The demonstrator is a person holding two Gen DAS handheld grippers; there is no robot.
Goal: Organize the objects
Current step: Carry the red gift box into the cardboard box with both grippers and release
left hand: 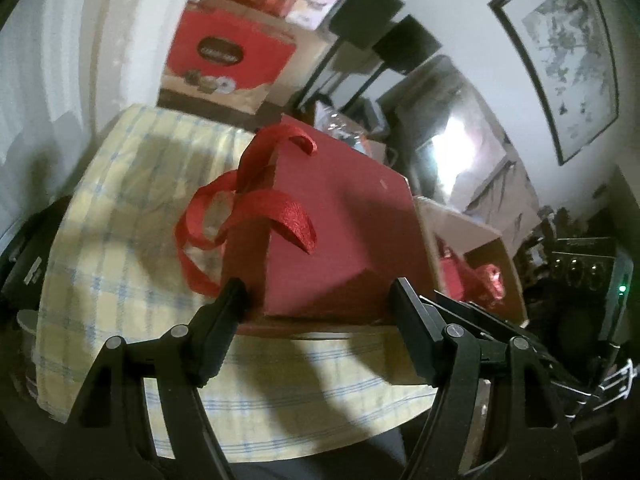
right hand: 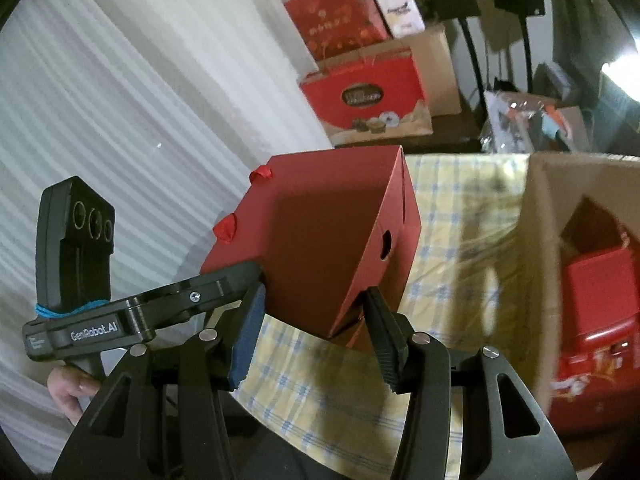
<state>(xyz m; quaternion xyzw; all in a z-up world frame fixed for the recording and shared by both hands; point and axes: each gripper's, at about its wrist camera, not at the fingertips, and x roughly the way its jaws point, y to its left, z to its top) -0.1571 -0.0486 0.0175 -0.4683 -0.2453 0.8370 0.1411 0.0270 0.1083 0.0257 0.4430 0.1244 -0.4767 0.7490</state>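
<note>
Box: red cardboard gift box with red ribbon handles [left hand: 340,224], held between both tools above the desk with the yellow-and-blue checked cloth [left hand: 120,248]. Left tool [left hand: 320,300] is clenched across the box's near end, one pad on each side wall. Right tool [right hand: 312,316] pinches the box's lower corner edge; blue pad on one face, black pad on the other. Both are grasping the box, neither released.

Position: box looks clear of the cloth, tilted, with the open brown cardboard carton [right hand: 536,264] just beside it. The carton already contains red boxes.

Orientation: in the right wrist view the long axis runs from the tools up and away toward the back of the room; the ribbon-handle side faces the white pleated curtain [right hand: 140,120], the end panel with the round hole faces the carton. In the left wrist view the ribbons point up and toward the camera.

Judgement, step in hand: carry the box over to the carton. To do it well, keep both grips even so the thin walls do not buckle, level the box before lowering, and clear the carton rim with the ribbons uppermost.
</note>
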